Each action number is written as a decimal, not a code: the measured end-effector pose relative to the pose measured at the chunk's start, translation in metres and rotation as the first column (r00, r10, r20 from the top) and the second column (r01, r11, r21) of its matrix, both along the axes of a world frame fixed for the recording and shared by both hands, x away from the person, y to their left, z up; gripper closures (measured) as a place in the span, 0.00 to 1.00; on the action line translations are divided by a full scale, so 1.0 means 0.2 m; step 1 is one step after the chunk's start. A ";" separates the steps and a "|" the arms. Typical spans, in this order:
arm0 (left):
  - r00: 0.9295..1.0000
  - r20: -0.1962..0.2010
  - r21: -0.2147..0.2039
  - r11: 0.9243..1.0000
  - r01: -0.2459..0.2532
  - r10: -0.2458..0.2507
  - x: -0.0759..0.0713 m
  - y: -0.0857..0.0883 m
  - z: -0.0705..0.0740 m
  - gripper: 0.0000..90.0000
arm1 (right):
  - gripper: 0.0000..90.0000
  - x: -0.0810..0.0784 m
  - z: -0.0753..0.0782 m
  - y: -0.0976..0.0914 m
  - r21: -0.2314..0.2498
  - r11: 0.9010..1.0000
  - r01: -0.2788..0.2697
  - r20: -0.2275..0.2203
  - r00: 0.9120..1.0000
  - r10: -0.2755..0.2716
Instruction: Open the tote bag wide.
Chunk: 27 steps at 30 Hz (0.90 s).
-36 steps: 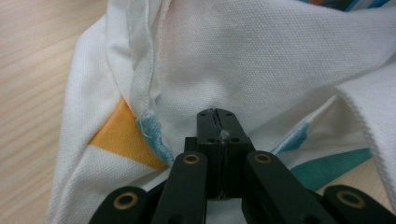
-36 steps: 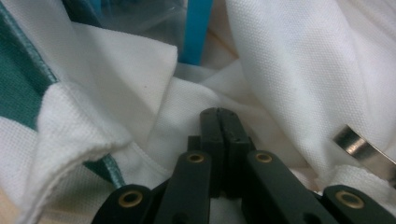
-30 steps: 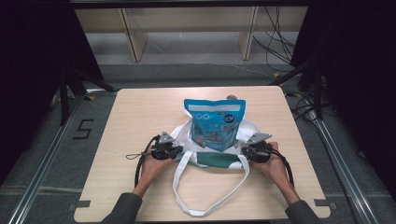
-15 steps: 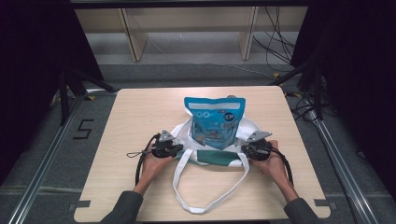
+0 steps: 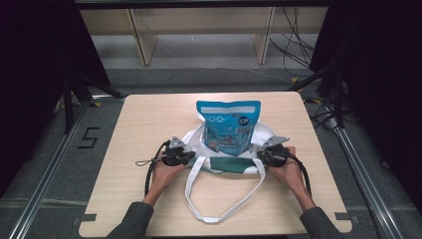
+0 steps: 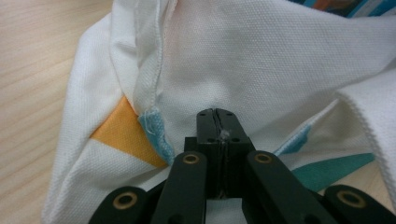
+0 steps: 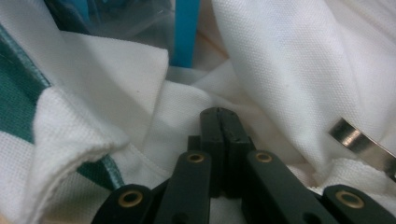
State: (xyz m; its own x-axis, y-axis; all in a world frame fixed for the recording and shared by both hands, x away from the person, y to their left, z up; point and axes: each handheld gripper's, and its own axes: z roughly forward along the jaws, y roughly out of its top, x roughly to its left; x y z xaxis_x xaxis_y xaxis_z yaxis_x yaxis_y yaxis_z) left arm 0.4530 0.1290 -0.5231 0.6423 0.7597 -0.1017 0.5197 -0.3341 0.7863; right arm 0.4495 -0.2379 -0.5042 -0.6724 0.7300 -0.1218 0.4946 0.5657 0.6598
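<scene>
Scene: white tote bag (image 5: 201, 142) sits mid-table, blue snack pouch (image 5: 228, 124) standing in its mouth.
Grip: left gripper (image 5: 185, 158) and right gripper (image 5: 262, 157) both clamp the rim cloth.
Advice: lift both sides evenly, keeping the pouch upright.

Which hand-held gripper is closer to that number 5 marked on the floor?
The left hand-held gripper, on the table side toward the black number 5. The right hand-held gripper sits across the white cloth tote bag, farther away.
</scene>
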 end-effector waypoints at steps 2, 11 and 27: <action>1.000 0.001 -0.007 1.000 -0.001 0.001 0.00 0.00 0.00 0.98 | 1.00 0.00 0.00 0.00 -0.007 1.000 -0.002 0.009 1.000 0.002; 1.000 0.009 -0.028 1.000 -0.014 0.014 -0.02 -0.01 0.00 0.94 | 0.99 -0.01 0.00 0.01 -0.013 1.000 0.006 0.033 0.999 -0.005; 0.998 0.041 -0.091 0.995 -0.034 0.038 -0.07 0.05 0.20 0.68 | 0.77 -0.05 0.19 -0.07 0.195 0.979 0.049 0.066 0.996 -0.063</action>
State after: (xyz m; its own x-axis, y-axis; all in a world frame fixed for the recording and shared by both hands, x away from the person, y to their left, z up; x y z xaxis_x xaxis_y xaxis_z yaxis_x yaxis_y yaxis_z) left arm 0.4395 0.1393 -0.4831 0.6202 0.7712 -0.1437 0.4952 -0.2429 0.8341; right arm 0.4387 -0.2514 -0.4666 -0.6242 0.7810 -0.0211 0.4694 0.3966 0.7889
